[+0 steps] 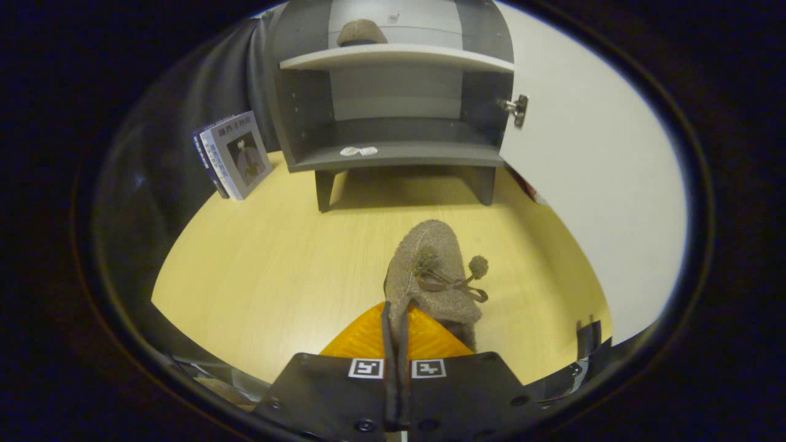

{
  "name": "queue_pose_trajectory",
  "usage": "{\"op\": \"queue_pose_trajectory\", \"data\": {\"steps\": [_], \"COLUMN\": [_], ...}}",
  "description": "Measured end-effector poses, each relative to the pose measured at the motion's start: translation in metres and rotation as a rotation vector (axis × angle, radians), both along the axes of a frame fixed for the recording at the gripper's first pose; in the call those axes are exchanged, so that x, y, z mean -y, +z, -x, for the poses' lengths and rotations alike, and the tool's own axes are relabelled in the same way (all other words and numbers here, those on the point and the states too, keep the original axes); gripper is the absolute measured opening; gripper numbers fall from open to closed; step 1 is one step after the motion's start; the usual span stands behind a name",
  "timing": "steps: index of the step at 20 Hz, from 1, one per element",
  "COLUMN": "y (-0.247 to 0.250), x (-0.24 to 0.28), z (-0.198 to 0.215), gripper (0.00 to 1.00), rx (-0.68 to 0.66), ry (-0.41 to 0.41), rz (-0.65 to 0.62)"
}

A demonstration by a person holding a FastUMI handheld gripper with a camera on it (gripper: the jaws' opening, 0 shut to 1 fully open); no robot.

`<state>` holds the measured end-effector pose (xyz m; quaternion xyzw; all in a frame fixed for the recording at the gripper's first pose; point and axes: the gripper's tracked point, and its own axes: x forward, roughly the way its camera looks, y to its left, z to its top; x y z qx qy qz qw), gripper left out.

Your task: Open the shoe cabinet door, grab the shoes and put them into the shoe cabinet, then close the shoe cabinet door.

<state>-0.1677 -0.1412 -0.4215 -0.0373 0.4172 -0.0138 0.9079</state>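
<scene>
1. A pale wooden tabletop [258,270] is filling the middle of the scene, with dark booth cloth rising behind it.
2. At the far left, a small stack of books [233,155] is leaning upright against that cloth, just beside the cabinet's left wall.
3. In the centre, the grey shoe cabinet [393,153] is standing open — one fuzzy brown slipper [361,32] is already sitting on its upper shelf [399,56], while the lower shelf is carrying only a small white scrap [358,151].
4. Nearer the camera, the gripper [396,325] is pinching the second slipper [433,270] by its heel edge, fingers nearly closed on the thin fabric; the toe and pom-pom laces are pointing ahead toward the cabinet, well short of it.
5. On the right, the white cabinet door [589,184] is swinging wide on its hinge [516,109].
6. By my reading, opening is done and one shoe is stowed — placing this slipper and closing the door are remaining.
</scene>
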Motion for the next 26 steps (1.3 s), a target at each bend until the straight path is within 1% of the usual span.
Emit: {"op": "queue_pose_trajectory", "data": {"steps": [4,7,11,14,19,23,26], "y": [0.064,0.120,0.199,0.242,0.264,0.261,0.258], "x": [0.004,0.008,0.013,0.017,0.018,0.015,0.014], "z": [-0.027,-0.057,-0.106,-0.150,-0.223,-0.279,-0.318], "gripper": [0.03,0.03,0.03,0.02,0.02,0.02,0.02], "rx": [0.115,0.202,0.316,0.392,0.429,0.420,0.409], "ry": [0.022,0.040,0.051,0.079,0.123,0.151,0.176], "rz": [0.027,0.059,0.073,0.100,0.128,0.137,0.168]}}
